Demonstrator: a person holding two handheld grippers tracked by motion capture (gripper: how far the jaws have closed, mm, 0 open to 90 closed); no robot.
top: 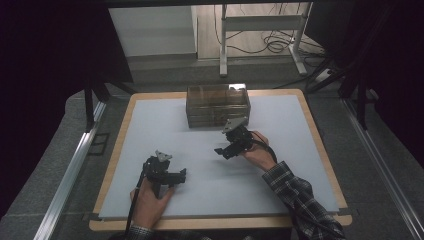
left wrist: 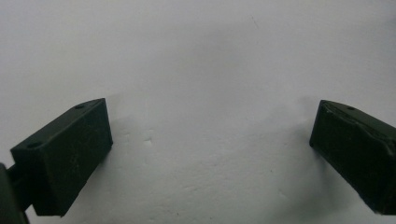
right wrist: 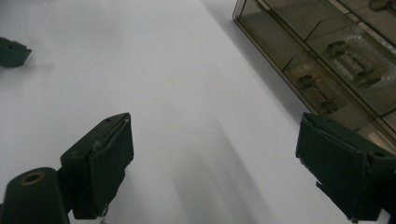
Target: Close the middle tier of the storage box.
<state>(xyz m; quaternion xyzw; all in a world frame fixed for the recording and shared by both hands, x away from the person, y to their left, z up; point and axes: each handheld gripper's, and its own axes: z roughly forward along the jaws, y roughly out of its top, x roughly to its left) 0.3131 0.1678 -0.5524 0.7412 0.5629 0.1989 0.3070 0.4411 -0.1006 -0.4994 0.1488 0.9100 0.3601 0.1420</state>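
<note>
A smoky, see-through drawer box (top: 218,106) stands at the back middle of the white table top (top: 150,125). My right gripper (top: 222,151) hovers just in front of it, pointing left, its jaws wide open with nothing between them. In the right gripper view the right gripper (right wrist: 215,154) is open over bare white surface, and the drawer box (right wrist: 327,56) lies at the upper right with small handles visible through its walls. My left gripper (top: 181,175) rests low near the front left, pointing right. Seen in its own view, the left gripper (left wrist: 210,140) is open and empty above the table.
The table top has a wooden rim (top: 220,222) and drops off on all sides. Metal rails (top: 70,170) run along the floor to the left and right. A white frame leg (top: 223,45) and cables stand beyond the table. A tip of the left gripper's jaw (right wrist: 13,51) shows far off.
</note>
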